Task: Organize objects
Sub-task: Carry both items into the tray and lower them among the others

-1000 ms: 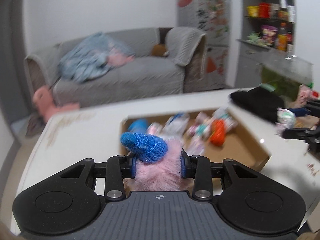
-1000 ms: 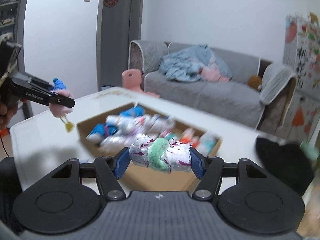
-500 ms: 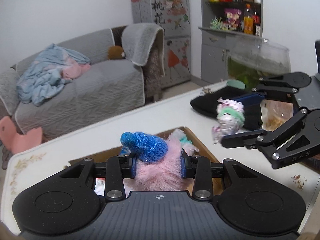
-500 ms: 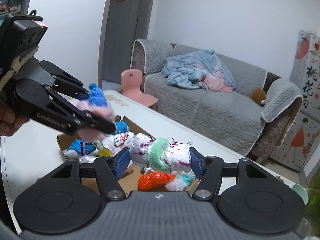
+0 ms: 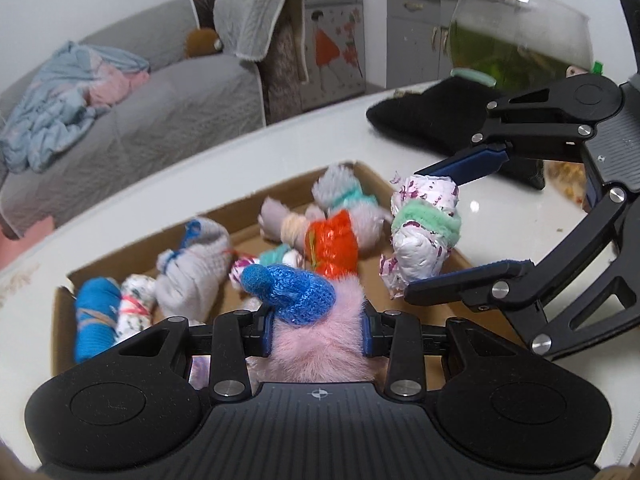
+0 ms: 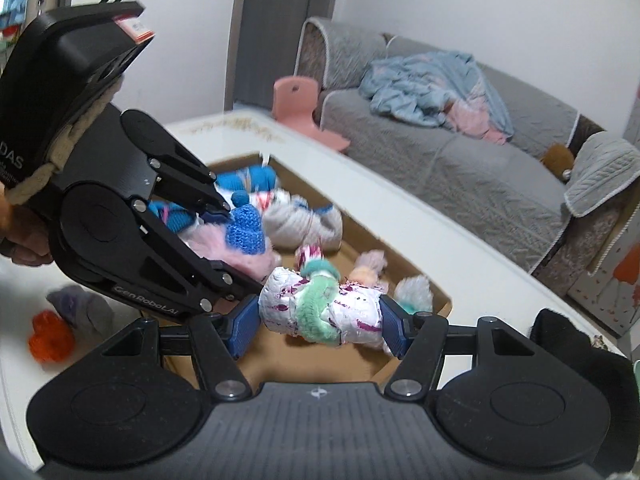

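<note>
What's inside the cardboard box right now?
The cardboard box holds tied cloth bundles: a blue roll, a grey bundle, an orange one and grey-teal ones behind. The left hand-held gripper and its pink fluffy toy cover the near floor.
</note>
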The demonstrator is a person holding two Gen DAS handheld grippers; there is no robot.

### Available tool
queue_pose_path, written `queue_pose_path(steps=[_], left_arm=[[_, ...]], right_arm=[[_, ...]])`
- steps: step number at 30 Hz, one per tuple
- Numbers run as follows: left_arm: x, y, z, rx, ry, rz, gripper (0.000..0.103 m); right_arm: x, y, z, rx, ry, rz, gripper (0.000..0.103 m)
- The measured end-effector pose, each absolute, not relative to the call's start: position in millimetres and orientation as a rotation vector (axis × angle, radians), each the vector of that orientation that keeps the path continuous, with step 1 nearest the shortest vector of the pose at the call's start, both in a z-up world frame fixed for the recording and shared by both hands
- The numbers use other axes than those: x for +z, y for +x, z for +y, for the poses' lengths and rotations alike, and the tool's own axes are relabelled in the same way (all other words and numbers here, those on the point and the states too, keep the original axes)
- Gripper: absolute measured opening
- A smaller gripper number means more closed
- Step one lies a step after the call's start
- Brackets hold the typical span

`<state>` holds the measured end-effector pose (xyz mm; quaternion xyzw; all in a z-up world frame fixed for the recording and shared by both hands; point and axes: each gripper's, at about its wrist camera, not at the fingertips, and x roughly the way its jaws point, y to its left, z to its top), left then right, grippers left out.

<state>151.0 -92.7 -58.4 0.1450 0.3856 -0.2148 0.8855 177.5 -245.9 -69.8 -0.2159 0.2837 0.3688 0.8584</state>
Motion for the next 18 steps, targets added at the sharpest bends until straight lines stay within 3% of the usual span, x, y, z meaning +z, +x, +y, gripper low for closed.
queue_pose_path(steps=[7, 18], left_arm=[[-79, 165, -92, -0.451, 0.289, 0.856, 0.038], [-94, 181, -91, -0.449, 0.234, 0.875, 0.036]], right_arm=[[-92, 188, -242, 0.781, -0.506, 0.658, 0.059], [-110, 204, -239, 0.784, -0.548, 0.698, 0.059]])
